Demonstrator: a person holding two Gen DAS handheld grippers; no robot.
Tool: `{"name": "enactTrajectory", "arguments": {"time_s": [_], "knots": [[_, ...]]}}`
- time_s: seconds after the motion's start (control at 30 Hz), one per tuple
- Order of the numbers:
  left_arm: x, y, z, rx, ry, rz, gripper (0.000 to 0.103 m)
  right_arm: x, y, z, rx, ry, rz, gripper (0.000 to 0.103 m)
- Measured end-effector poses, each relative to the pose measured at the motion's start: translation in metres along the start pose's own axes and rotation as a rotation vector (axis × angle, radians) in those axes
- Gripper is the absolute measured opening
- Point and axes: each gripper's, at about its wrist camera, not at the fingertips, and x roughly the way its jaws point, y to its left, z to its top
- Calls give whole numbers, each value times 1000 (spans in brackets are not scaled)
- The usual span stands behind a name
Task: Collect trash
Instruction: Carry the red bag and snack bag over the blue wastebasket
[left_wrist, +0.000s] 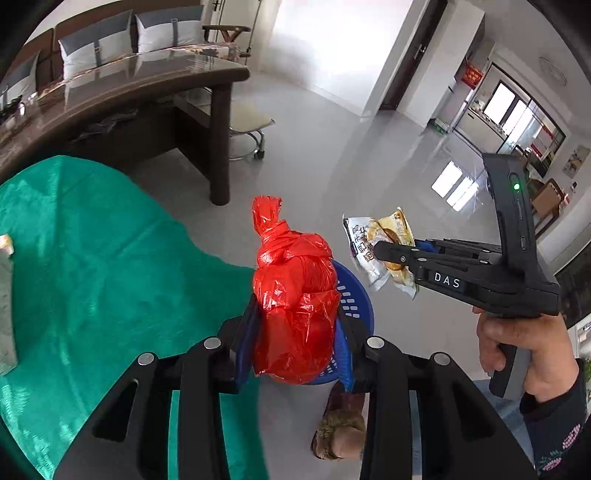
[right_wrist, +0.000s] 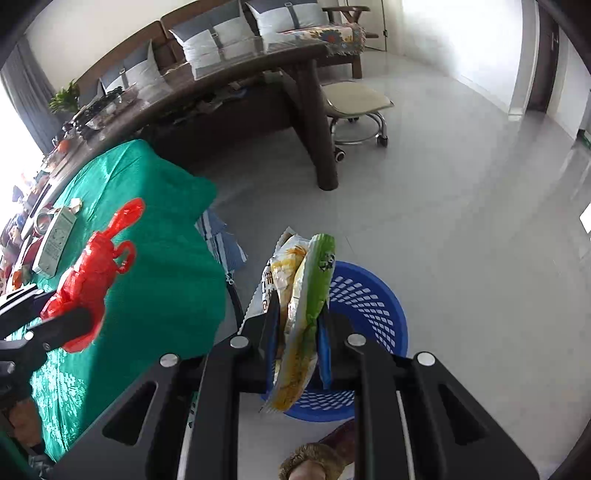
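My left claw (left_wrist: 295, 332) is pinched on a knotted red plastic bag (left_wrist: 295, 295) — glossy, crinkled film, bulging below a twisted knot at the top. Its jaws press the bag's sides and stand only as far apart as the bag's bulk. My right claw (right_wrist: 297, 325) is squeezed almost together on a flat bundle of snack wrappers (right_wrist: 299, 314): shiny foil and printed film, yellow and white with a green one on the outside, edges crimped and sawtoothed. Both loads hang above the blue plastic basket (right_wrist: 369, 295) standing on the pale glossy floor (right_wrist: 461, 221) — round, its wall pierced with rows of small slots. Beside it the counter (right_wrist: 147, 240) wears a satiny green cloth with fold creases; a flat carton (right_wrist: 55, 240) lies on it.
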Motion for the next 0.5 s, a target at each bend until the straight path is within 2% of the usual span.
{"name": "enactTrajectory", "arguments": {"time_s": [0.27,0.5], "knots": [[53,-20,10,15,51,-5,36,22,-23,3,11,61,-67,17],[77,-22,13,31,78,-7,37,24,-38,5,54,69,-68,17]]}}
